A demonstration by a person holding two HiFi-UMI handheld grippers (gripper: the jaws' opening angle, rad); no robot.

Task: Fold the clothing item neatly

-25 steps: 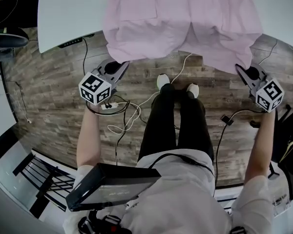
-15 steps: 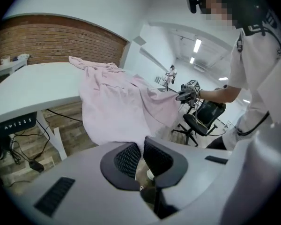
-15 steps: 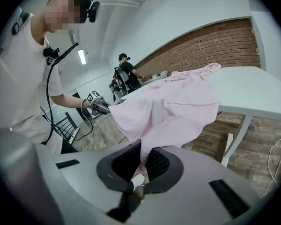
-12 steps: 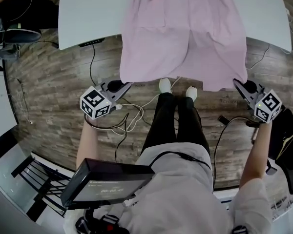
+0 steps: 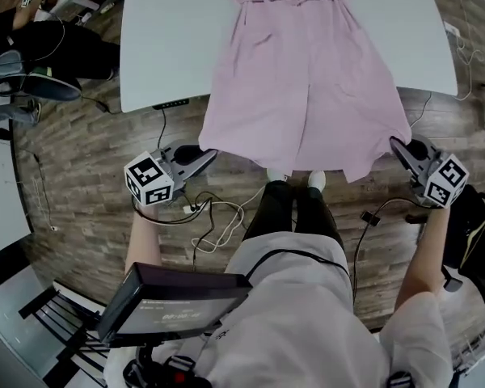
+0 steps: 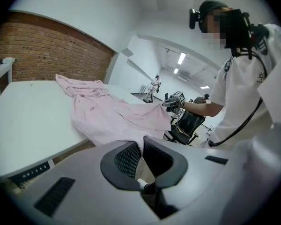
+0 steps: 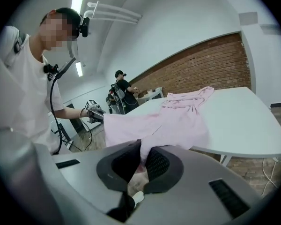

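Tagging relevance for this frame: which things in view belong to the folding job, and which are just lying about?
In the job: pink garment, partly on the white table; left gripper and right gripper, jaws each shut on a hem corner.
Lying about: floor cables; black box at the person's chest; bystander in the background.

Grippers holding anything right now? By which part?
Both are shut on the dress: left gripper on its left hem corner, right gripper on the right hem corner. Its top lies on the table.
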